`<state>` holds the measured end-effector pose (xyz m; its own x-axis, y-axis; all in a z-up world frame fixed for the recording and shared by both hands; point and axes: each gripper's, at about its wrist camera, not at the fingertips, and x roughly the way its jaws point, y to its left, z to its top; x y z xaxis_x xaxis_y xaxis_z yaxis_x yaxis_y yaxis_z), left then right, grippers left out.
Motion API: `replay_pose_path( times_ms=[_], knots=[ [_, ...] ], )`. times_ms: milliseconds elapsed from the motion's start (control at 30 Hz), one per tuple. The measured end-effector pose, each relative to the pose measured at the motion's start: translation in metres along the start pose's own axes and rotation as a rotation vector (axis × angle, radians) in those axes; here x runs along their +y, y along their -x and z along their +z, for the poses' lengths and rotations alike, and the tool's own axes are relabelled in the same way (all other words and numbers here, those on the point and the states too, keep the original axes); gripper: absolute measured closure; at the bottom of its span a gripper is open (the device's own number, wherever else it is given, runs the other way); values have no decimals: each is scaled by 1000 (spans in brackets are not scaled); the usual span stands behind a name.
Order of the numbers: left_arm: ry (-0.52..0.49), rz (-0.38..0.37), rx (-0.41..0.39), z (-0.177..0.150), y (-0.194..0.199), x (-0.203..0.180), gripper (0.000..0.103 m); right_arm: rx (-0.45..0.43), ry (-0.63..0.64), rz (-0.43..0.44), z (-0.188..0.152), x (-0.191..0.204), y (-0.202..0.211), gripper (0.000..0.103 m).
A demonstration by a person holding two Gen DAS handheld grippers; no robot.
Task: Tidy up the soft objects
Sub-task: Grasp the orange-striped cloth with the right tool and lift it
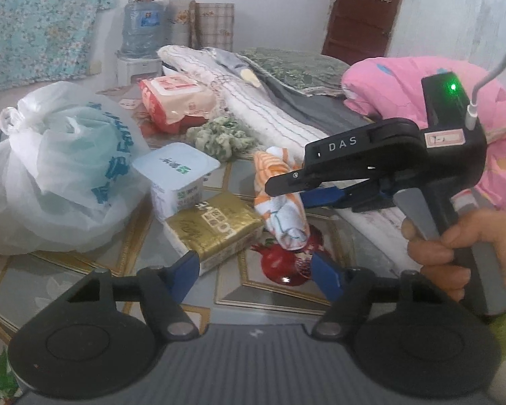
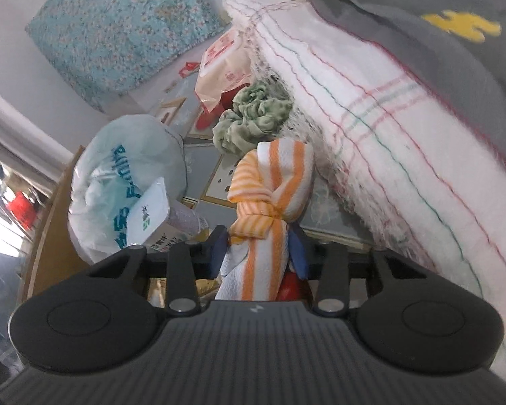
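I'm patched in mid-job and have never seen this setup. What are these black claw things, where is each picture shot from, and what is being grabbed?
No robot here: a person's hand squeezes a handheld two-finger gripper, one per hand. Each picture comes from a fisheye camera on a gripper, looking along its blue fingers.

The left view shows the left gripper open over the patterned floor, empty, with the right gripper reaching in from the side. The right view shows that gripper pinching the orange striped cloth.

Nearby lie a gold pack, a white tub, a plastic bag, a green crumpled cloth and a white quilt.
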<state>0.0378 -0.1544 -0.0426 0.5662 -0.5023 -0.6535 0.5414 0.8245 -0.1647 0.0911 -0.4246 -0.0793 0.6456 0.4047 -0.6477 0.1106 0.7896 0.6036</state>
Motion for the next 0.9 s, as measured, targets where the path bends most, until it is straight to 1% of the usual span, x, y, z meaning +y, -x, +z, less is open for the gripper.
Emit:
replay_pose_path(
  times_ms=[167,333,367,467,533,567,700,900],
  knots=[
    [-6,-65,24,-1,-3,-4,29,25,-57,39,-17,-7,13,65],
    [-31,-97,61,-1,-14,-12,29,79,-95,95,-42,-9,24,64],
    [-37,-103,70,-1,-17,-14,31,86,-101,104,-45,-9,25,63],
    [-56,-108,104,-2,-28,-19,38,106,-112,125,-53,-10,28,62],
    [-64,-103,126,-2,-35,-22,45,101,-109,125,-56,-11,30,60],
    [-64,-97,137,-2,-39,-23,48,92,-114,126,-56,-13,32,56],
    [-50,-102,161,1,-47,-22,48,45,-107,102,-52,-19,40,49],
    [-68,-86,165,6,-54,-27,48,23,-143,133,-44,-26,34,47]
  ],
)
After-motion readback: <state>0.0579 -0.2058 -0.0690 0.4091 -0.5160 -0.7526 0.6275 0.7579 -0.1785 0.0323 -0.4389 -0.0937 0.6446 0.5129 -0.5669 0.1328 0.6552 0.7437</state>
